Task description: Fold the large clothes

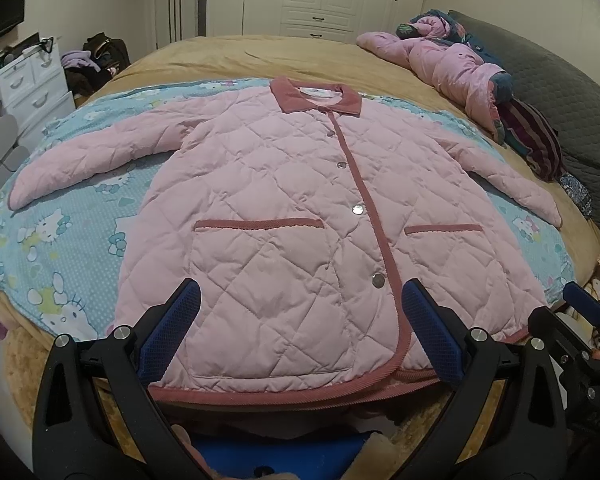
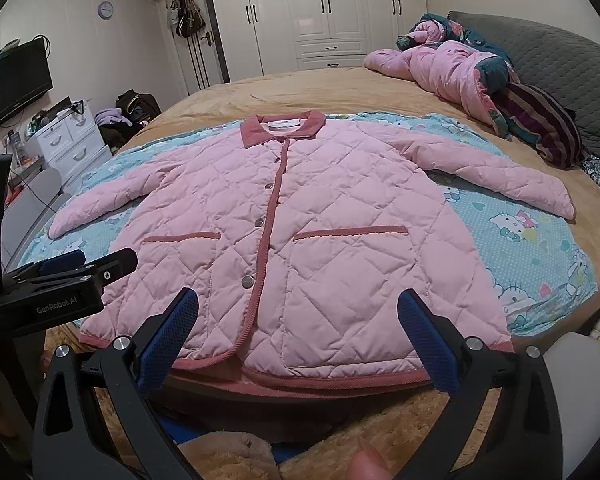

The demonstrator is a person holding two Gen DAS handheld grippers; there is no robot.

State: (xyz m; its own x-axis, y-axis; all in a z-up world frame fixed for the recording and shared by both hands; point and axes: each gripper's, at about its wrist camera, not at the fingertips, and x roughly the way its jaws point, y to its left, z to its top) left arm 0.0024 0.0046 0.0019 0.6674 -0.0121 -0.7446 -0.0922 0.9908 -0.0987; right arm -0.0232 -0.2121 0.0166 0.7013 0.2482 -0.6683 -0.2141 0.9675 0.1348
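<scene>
A pink quilted jacket [image 1: 280, 184] with a dusty-rose collar, trim and pocket edges lies flat and buttoned on a blue cartoon-cat sheet [image 1: 60, 240], with both sleeves spread outward. My left gripper [image 1: 300, 288] is open over the left half of the hem, and nothing is between its blue pads. In the right wrist view the jacket [image 2: 320, 220] fills the middle, and my right gripper [image 2: 298, 298] is open above the right half of the hem, holding nothing. The left gripper [image 2: 96, 262] shows at the left edge, and the right gripper [image 1: 584, 300] shows at the far right.
The sheet lies on a tan bed cover [image 1: 260, 56]. A heap of pink padded clothes [image 1: 440, 60], a striped cloth [image 1: 536, 140] and a grey quilted cover [image 1: 560, 92] are at the back right. White drawers [image 1: 32, 88] stand to the left and a wardrobe [image 2: 324, 12] at the back.
</scene>
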